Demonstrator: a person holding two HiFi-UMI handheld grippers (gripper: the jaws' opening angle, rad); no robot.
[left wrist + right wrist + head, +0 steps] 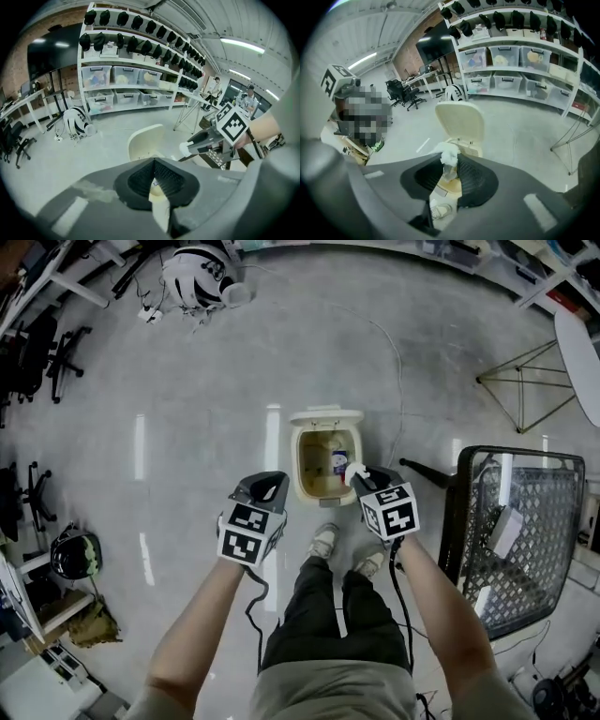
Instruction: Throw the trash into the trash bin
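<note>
The left tool is clenched with nothing between its tips. It hangs just short of the near-left corner of the trash bin. It has no part in this step, so it does best to keep to its own side and leave the opening free.

The bin stands on the floor ahead of both tools. Its lid is tipped up at the far side, and a bottle-like item already lies inside.

The right tool is grasping the trash, a crumpled white wad of tissue pinched at its very tips. It slants downward, with the wad over the bin's near-right rim rather than over the middle.

To make the drop well, I judge the right tool should carry the wad a little further ahead and toward its own left, until the open mouth lies directly beneath the tips. It should also come low before letting go, since tissue is light and may drift past the rim or cling to the tool. The jaws should open fully, and a small shake would help if the wad sticks. The raised lid stands beyond the tips, so the reach should stop short of it.
</note>
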